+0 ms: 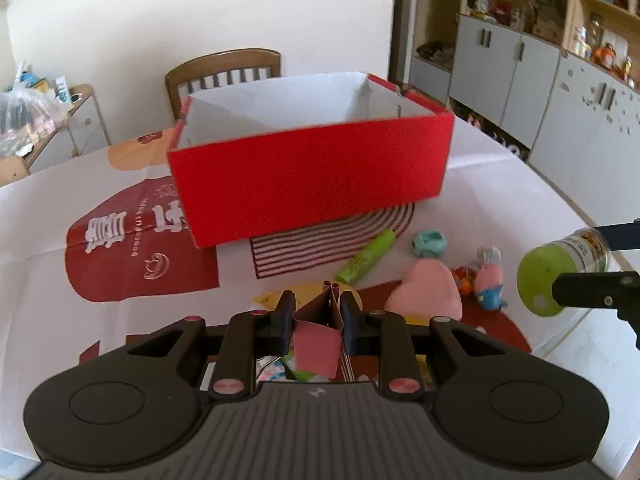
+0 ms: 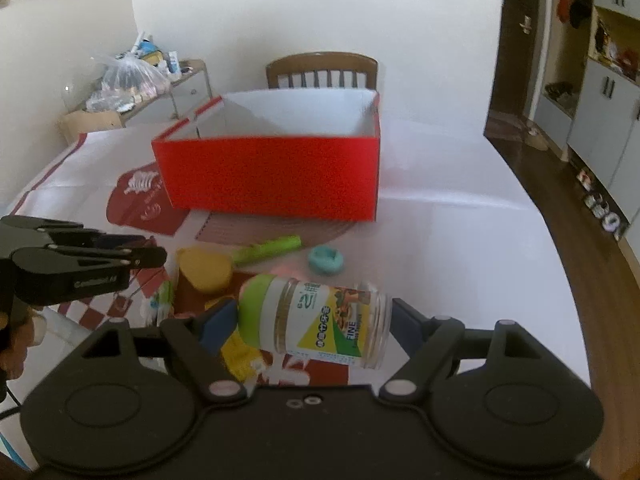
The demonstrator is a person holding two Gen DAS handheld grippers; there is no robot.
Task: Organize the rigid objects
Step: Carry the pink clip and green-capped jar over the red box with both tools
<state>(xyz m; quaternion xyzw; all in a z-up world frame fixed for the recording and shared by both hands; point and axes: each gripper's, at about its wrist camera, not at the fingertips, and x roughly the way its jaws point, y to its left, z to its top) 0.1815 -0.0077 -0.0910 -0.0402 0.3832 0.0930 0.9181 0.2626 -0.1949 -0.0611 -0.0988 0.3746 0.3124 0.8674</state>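
Two grippers loaded above the table, red box ahead.

We see the left gripper (image 1: 313, 312) nearly closed, its pads pinching a folded dusty-pink card wallet (image 1: 318, 340); the right gripper (image 2: 308, 320) stands wide, clamping a clear plastic jar with a green lid (image 2: 320, 320) end to end, lying sideways. Beyond both sits the open red cardboard box (image 1: 308, 172) with white interior, on a printed white tablecloth (image 2: 460, 248). Near it lie a green cylindrical tube (image 1: 366, 256), a teal round cap (image 1: 428, 243) and a pink heart-shaped piece (image 1: 424, 292).
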